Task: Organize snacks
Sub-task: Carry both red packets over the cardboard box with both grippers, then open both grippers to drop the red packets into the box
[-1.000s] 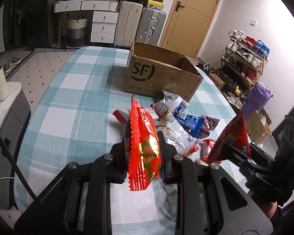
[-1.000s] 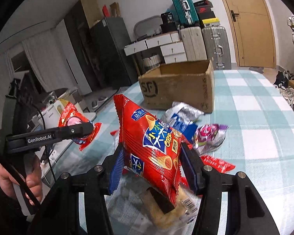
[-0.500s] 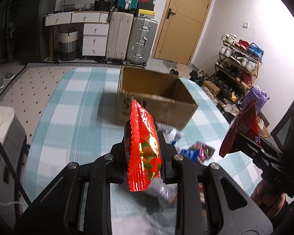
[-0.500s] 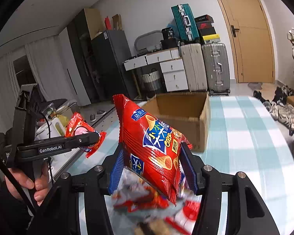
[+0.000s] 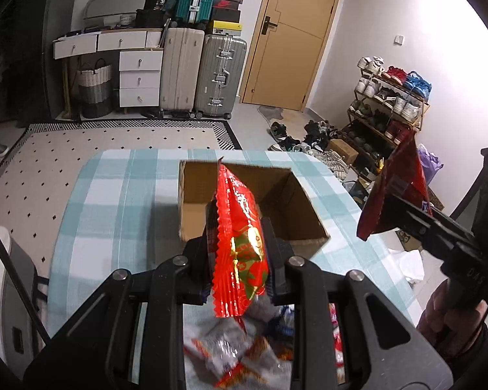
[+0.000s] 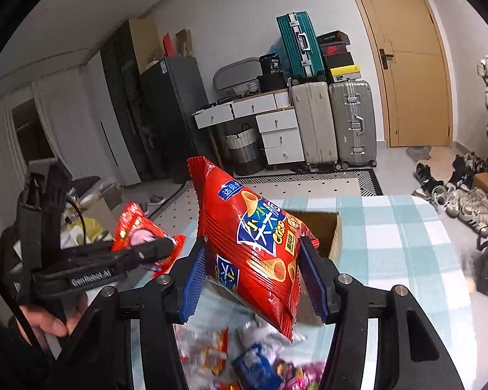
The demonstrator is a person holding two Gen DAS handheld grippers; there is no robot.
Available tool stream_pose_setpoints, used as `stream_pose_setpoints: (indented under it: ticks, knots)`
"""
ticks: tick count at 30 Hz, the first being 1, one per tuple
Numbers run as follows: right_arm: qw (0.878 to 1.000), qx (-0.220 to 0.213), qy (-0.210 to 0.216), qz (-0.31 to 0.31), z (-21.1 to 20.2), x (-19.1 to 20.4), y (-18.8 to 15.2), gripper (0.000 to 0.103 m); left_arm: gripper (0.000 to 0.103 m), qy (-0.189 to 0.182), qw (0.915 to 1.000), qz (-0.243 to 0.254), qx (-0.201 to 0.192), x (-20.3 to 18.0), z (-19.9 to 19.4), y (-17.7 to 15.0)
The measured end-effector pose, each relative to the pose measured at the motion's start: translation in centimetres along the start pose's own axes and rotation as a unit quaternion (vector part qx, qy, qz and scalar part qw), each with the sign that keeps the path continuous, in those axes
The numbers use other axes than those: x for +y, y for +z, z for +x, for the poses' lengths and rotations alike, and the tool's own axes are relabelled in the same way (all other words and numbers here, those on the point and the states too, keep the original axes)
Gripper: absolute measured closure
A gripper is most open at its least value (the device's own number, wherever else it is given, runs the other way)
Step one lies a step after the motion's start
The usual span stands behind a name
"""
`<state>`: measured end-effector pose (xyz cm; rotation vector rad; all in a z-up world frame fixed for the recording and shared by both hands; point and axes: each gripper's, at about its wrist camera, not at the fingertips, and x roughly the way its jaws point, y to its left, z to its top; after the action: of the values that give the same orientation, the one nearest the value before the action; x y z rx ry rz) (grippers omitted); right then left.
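Observation:
My left gripper [image 5: 239,253] is shut on a small red snack packet [image 5: 239,227], held upright in front of the open cardboard box [image 5: 192,208]. My right gripper [image 6: 253,279] is shut on a large red crisp bag [image 6: 253,243], also lifted toward the cardboard box [image 6: 336,237]. In the left wrist view the right gripper [image 5: 397,208] shows at the right with the crisp bag [image 5: 393,195]. Seen from the right wrist, the left gripper [image 6: 159,248] and its small packet [image 6: 136,230] sit at the left. Loose snack packets [image 5: 234,357] lie blurred on the checked table below.
The checked tablecloth [image 5: 114,214] extends left of the box. A white side unit [image 5: 3,279] stands at the table's left edge. Suitcases [image 5: 205,74], drawers and a door line the far wall, and a shoe rack [image 5: 390,104] stands at the right.
Both grippers have risen and moved forward with their packets. The box now lies just beyond the fingers, with its inside in view, and the snack pile has dropped to the bottom of both views.

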<state>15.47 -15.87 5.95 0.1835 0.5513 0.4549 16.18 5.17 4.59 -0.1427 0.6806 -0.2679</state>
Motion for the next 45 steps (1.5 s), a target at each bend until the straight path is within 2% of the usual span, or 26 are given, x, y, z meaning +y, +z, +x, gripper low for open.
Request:
stream_pose_setpoints:
  ticks: [7, 9, 16, 22, 27, 35, 36, 38, 40, 42, 45]
  knots:
    - [1.000, 0.008, -0.004, 0.003, 4.0, -0.9, 3.9, 0.048, 0.081, -0.002, 1.0000, -0.005, 0.007, -0.2, 4.0, 4.3]
    - [1.000, 0.015, -0.007, 0.007, 5.3, -1.1, 4.6, 0.048, 0.081, 0.016, 0.9998, -0.004, 0.006, -0.1, 5.2, 4.9]
    - [0.999, 0.043, -0.020, 0.005, 10.1, -1.9, 5.7, 0.048, 0.081, 0.017, 0.9993, -0.004, 0.033, 0.0, 9.8, 6.6]
    - [0.997, 0.069, -0.027, 0.011, 13.5, -3.2, 5.2, 0.048, 0.081, 0.027, 0.9966, 0.012, 0.077, 0.7, 14.7, 6.4]
    - [0.995, 0.097, -0.028, 0.028, 16.3, -4.7, 3.9, 0.048, 0.081, 0.009, 0.9945, 0.005, 0.104, 1.4, 17.5, 5.6]
    - [0.992, 0.116, -0.029, 0.028, 18.0, -6.1, 1.3, 0.046, 0.081, 0.013, 0.9921, 0.011, 0.124, 1.8, 20.7, 4.6]
    - [0.992, 0.116, -0.027, 0.029, 18.1, -6.2, 1.2, 0.045, 0.078, 0.016, 0.9914, 0.015, 0.129, 1.7, 21.0, 4.5]
    - [0.992, 0.119, -0.025, 0.028, 18.2, -6.4, 1.2, 0.044, 0.065, 0.026, 0.9895, 0.023, 0.140, 1.5, 21.3, 4.4]
    - [0.993, 0.115, -0.027, 0.028, 17.8, -6.6, 1.2, 0.039, 0.038, 0.044, 0.9899, 0.022, 0.133, 1.5, 21.2, 4.5]
    - [0.993, 0.106, -0.033, 0.027, 17.2, -6.9, 1.2, 0.036, 0.021, 0.046, 0.9923, 0.008, 0.115, 2.0, 20.5, 4.7]
    - [0.995, 0.093, -0.035, 0.032, 16.0, -7.3, 1.4, 0.032, 0.021, 0.053, 0.9940, 0.003, 0.096, 2.4, 19.5, 4.9]
